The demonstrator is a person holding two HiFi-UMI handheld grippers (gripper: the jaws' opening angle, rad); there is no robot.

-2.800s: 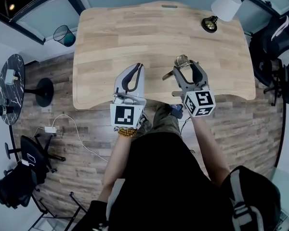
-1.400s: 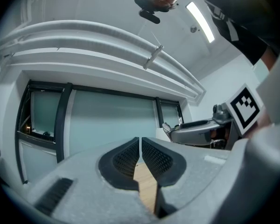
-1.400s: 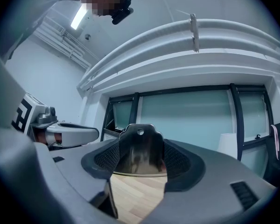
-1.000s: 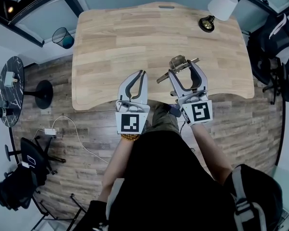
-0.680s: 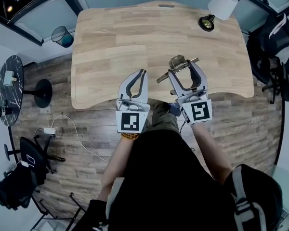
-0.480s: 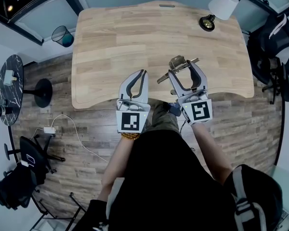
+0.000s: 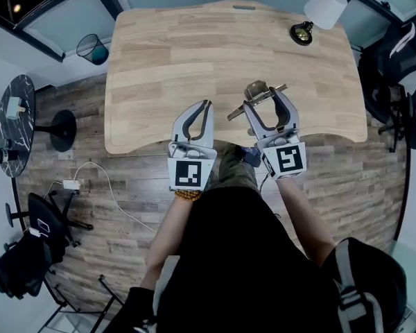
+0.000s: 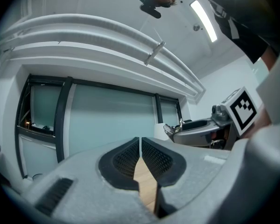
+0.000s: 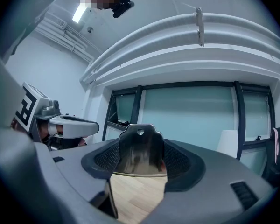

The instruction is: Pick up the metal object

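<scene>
The metal object (image 7: 255,87) is a shiny piece with a thin bar sticking out to each side. It hangs just above the near right part of the wooden table (image 7: 194,40). My right gripper (image 7: 262,96) is shut on it. In the right gripper view the polished plate (image 9: 140,148), with a small hole at its top, fills the gap between the dark pads. My left gripper (image 7: 206,104) is shut on nothing beside it, over the table's near edge. Its pads meet in the left gripper view (image 8: 140,146).
A lamp with a white shade (image 7: 326,7) and a dark base (image 7: 301,34) stands at the table's far right corner. Off the table are a bin (image 7: 92,50) at the left, a round black side table (image 7: 14,127) and office chairs (image 7: 395,61) at the right.
Since 2.8 s ago my left gripper has shifted a little right and forward. The right gripper still holds the metal object, which has barely moved over the last second.
</scene>
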